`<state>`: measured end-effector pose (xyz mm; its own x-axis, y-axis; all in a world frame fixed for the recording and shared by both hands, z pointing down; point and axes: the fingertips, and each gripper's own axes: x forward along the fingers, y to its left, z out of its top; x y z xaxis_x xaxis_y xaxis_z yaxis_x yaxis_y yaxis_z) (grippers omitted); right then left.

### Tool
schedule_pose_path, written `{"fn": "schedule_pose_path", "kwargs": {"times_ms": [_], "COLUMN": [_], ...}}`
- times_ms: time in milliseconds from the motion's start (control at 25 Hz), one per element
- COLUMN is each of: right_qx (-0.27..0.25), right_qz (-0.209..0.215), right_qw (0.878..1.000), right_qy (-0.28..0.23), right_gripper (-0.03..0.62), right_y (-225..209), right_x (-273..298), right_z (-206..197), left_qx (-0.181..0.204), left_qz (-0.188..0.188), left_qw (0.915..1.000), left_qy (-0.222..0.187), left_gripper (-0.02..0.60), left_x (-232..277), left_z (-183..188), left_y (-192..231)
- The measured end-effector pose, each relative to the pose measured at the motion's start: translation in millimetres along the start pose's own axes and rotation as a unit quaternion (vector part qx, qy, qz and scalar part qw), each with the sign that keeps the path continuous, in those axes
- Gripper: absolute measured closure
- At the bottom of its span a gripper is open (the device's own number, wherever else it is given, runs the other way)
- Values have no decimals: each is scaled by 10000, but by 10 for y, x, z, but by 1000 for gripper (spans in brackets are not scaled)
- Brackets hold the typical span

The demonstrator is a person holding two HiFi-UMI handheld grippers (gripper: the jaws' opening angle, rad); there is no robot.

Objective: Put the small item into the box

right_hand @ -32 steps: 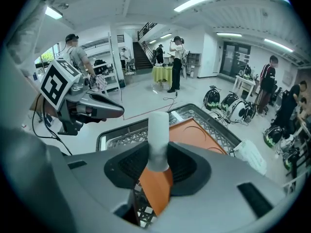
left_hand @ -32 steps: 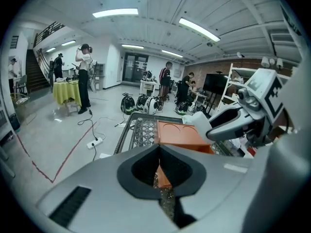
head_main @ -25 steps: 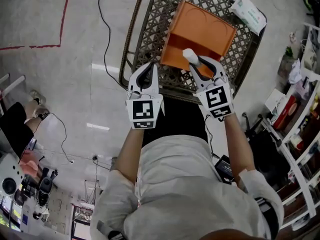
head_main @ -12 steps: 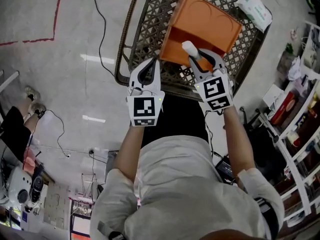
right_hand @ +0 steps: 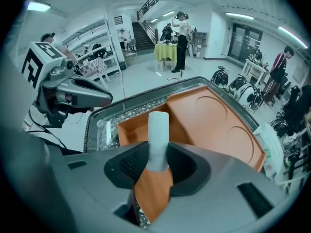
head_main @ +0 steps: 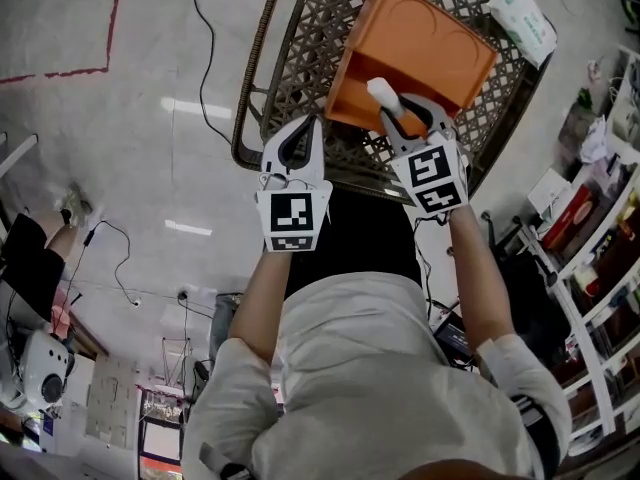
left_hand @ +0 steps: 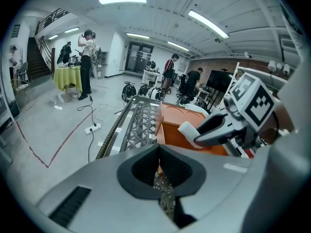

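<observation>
The woven surface (head_main: pixel 300 68) carried the open orange box (head_main: pixel 430 48). The left gripper (head_main: pixel 305 128) hung just left of the box, jaws together on nothing. The right gripper (head_main: pixel 408 120) had its jaws clamped on the lower end of the small item (head_main: pixel 383 95). This white cylinder projected beyond the jaws, above the near compartment of the box. It appeared light and slightly yielding, so a moderate grip at mid-body would probably hold it steadier.

left gripper (left_hand: pixel 159 152) jaws together, orange box (left_hand: pixel 175 134) beyond
</observation>
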<state>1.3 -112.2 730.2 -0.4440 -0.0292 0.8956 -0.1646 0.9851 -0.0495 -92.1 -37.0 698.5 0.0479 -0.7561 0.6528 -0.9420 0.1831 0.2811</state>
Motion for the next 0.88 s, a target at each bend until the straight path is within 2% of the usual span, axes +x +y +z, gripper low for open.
{"fn": "schedule_pose_path", "kwargs": {"times_ms": [440,880], "right_qx": [-81,36], "right_qz": [64,51], "right_qw": [9993,9981], "right_qy": [365,620], "right_gripper": [474,474], "right_y": [-1,-19], "right_x": [279,434], "right_z": [-68,-147], "left_qx": [-225,-350], "left_qz": [147,239], "left_qw": [9994,9988], "left_qy": [217,232], "left_gripper": [572,572], "left_x": [-34,-96], "left_z": [-215,-273], "left_y": [141,187]}}
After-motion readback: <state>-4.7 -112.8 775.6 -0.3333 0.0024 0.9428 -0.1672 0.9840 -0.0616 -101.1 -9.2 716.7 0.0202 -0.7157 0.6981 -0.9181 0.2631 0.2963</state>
